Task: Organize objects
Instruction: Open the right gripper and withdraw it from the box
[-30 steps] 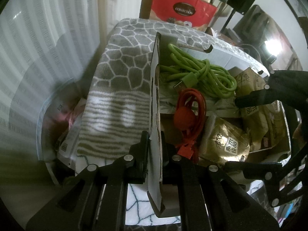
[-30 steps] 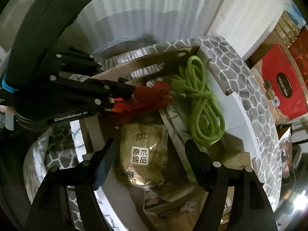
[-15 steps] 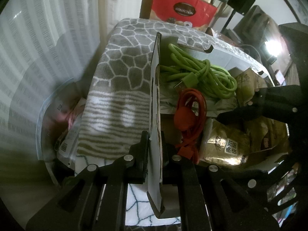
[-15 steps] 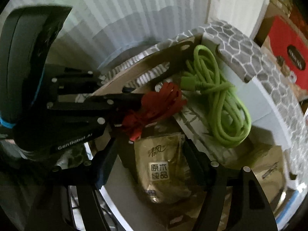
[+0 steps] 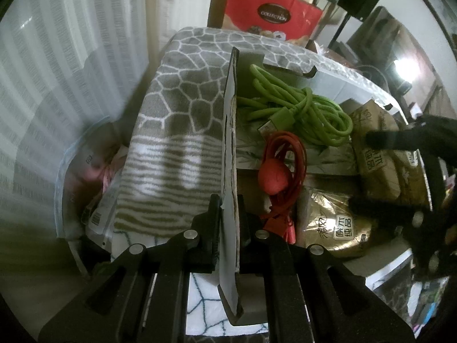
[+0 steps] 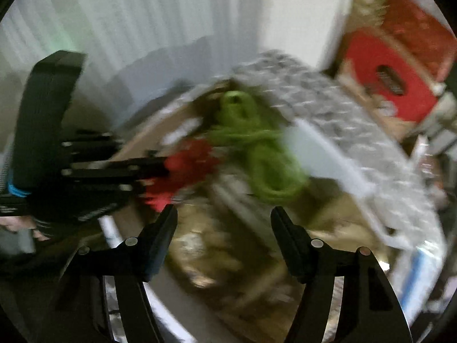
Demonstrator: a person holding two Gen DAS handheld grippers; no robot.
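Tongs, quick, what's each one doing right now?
Left tongs: shut on the box flap.
Right tongs: open, holding nothing.

The cardboard flap (image 5: 230,154) stands upright as a wall along the left edge of the open box, with the left claw (image 5: 228,223) clamped on its near end, so entry from that side is blocked. Right of the flap the box floor is crowded: the green cable (image 5: 300,111) fills the far part, the red cable (image 5: 281,168) lies just right of the flap, and gold packets (image 5: 340,225) cover the near right. The right claw (image 6: 224,223) hangs spread above the packets; its view is blurred. Left of the flap, the patterned towel (image 5: 182,120) lies flat and unobstructed.
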